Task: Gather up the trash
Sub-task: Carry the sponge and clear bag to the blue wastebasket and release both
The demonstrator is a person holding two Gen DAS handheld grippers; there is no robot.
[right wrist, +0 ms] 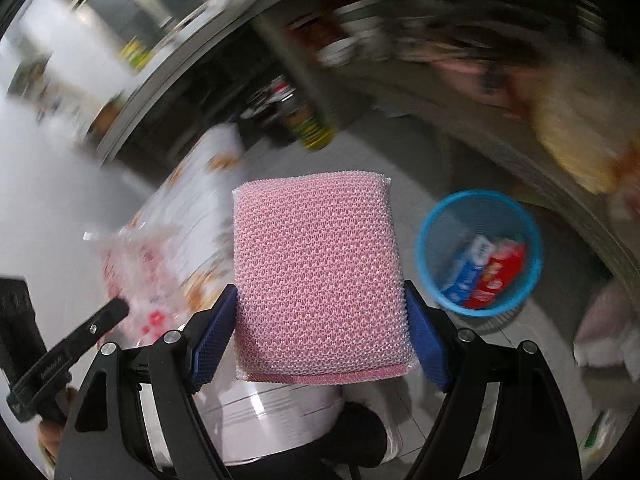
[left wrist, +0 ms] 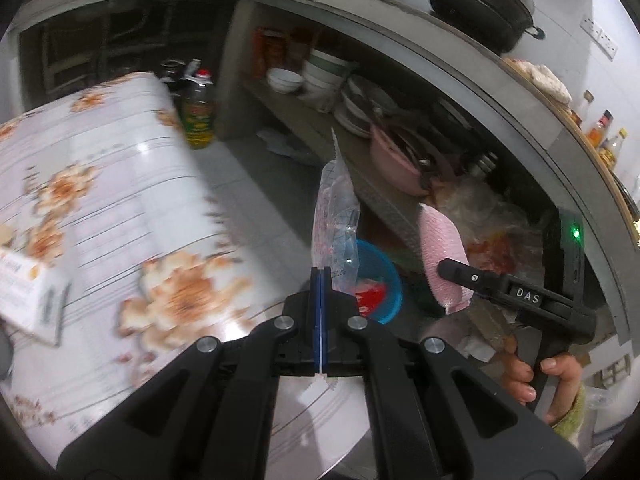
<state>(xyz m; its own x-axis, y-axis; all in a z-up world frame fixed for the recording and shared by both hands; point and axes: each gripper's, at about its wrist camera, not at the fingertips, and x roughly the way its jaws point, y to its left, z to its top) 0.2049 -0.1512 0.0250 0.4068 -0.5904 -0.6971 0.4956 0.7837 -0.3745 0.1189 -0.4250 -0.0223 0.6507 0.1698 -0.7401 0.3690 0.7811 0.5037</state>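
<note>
My left gripper (left wrist: pixel 321 276) is shut on a clear plastic wrapper (left wrist: pixel 334 216) with red print, which stands up from the blue pads. The same wrapper (right wrist: pixel 136 276) shows blurred at the left of the right wrist view. My right gripper (right wrist: pixel 320 300) is shut on a pink mesh scouring sponge (right wrist: pixel 320 272), pressed between its blue pads. In the left wrist view that sponge (left wrist: pixel 442 256) hangs to the right, above the floor. A blue mesh waste bin (right wrist: pixel 478 252) stands on the floor, right of the sponge, with a red and a blue carton inside. The bin (left wrist: pixel 380 280) sits just beyond the wrapper.
A round table with a floral cloth (left wrist: pixel 120 208) fills the left. A white box (left wrist: pixel 28 292) lies on it. A steel counter with a black pot (left wrist: pixel 480 4) curves above an open shelf of bowls and plates (left wrist: pixel 320 76). An oil bottle (left wrist: pixel 198 108) stands on the tiled floor.
</note>
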